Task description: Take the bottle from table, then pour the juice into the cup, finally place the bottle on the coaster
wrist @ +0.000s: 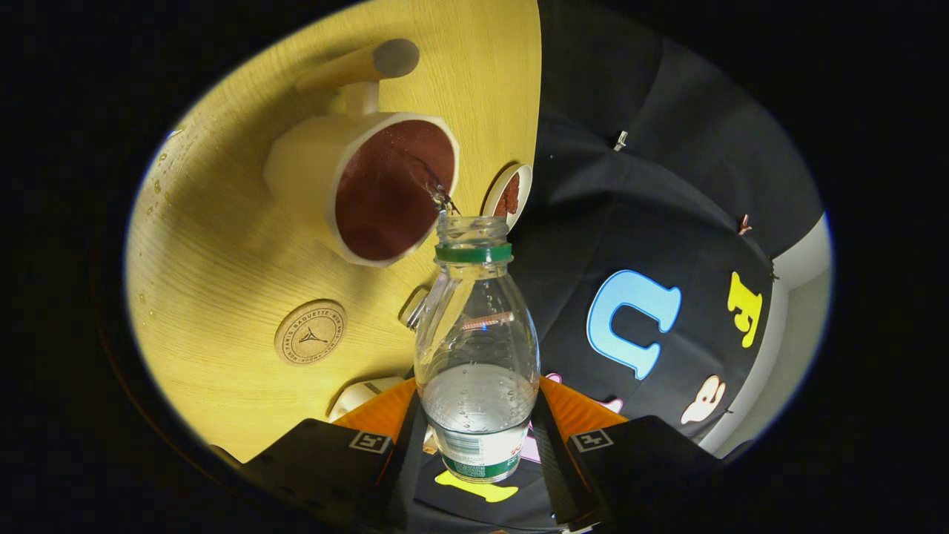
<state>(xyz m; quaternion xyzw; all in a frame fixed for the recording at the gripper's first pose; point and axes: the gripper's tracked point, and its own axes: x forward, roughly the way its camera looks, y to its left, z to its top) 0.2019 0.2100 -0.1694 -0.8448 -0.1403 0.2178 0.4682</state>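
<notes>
The bottle (pixel 477 348) is sitting clamped between both fingers of the gripper (pixel 478 437), uncapped and tipped toward the cup (pixel 363 189). A thin stream is running from its mouth over the cup's rim. The coaster (pixel 311 331) is lying on the wooden table (pixel 215 245) near the cup, apart from it.

Bottle (pixel 477 348) base hidden between claw (pixel 478 437) fingers.
</notes>
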